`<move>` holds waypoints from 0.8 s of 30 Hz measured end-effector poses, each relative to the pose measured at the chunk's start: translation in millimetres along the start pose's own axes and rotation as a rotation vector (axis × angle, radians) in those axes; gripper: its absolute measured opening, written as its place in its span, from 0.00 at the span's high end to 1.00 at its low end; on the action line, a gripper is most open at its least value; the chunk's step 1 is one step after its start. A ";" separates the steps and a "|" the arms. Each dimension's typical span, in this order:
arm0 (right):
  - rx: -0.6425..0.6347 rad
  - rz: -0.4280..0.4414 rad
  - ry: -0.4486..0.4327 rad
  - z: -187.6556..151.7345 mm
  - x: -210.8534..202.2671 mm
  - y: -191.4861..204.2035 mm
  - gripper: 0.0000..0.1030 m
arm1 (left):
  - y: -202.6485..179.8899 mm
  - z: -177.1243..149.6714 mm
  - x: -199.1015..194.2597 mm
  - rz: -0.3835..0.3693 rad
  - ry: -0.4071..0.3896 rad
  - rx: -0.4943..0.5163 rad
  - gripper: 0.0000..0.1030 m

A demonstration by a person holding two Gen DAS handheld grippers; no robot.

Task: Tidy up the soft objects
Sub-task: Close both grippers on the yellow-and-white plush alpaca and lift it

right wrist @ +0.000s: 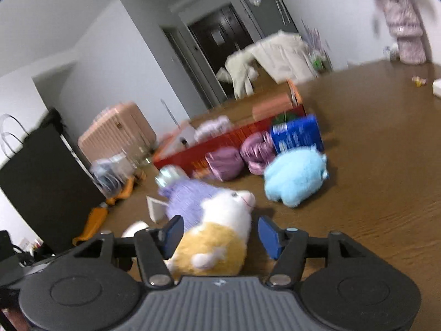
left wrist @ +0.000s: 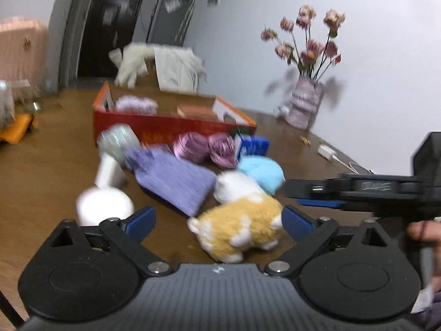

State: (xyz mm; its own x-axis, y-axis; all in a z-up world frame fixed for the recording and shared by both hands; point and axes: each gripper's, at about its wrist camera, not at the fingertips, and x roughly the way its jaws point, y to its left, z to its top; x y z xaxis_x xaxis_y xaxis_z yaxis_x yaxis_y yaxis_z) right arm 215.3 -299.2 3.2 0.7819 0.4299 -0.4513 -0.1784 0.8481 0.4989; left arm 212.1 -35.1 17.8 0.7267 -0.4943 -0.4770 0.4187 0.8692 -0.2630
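Observation:
A yellow-and-white plush animal (left wrist: 242, 226) (right wrist: 217, 237) lies on the brown table (left wrist: 55, 179). It sits between the wide blue pads of my left gripper (left wrist: 219, 222), which is open and not pressing on it. My right gripper (right wrist: 220, 235) also straddles the toy with its jaws apart; a gap shows at the right pad. In the left wrist view the right gripper (left wrist: 292, 193) comes in from the right. Behind the toy are a light blue plush (left wrist: 261, 172) (right wrist: 295, 178), a purple knitted piece (left wrist: 173, 182) (right wrist: 187, 195) and two pink satin bundles (left wrist: 193, 147) (right wrist: 224, 162).
A red open box (left wrist: 171, 129) (right wrist: 220, 140) stands behind the pile, holding a pale purple fluffy item. A blue packet (left wrist: 252, 144) leans beside it. White rounded objects (left wrist: 103, 205) lie at the left. A vase of flowers (left wrist: 304, 102) and a white charger (left wrist: 326, 151) are far right.

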 end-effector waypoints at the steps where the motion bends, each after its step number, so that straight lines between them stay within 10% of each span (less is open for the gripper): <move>1: 0.008 0.008 0.014 -1.0 8.2 -3.6 0.42 | 0.8 -1.2 6.4 0.003 0.026 -0.020 0.16; 8: 0.160 0.102 0.072 -15.7 34.6 -14.6 0.46 | 22.2 -10.2 28.6 -0.052 0.114 -0.201 0.55; 24: 0.140 0.106 0.016 -13.9 -8.7 -3.0 0.51 | 9.9 1.9 2.2 -0.120 0.044 -0.232 0.58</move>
State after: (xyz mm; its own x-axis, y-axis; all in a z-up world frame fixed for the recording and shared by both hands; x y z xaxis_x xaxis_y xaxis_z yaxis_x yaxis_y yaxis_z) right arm 200.7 -301.2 -4.7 0.7532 0.5208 -0.4018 -0.1736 0.7466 0.6422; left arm 218.9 -27.6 15.8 0.6532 -0.5975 -0.4652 0.3604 0.7856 -0.5029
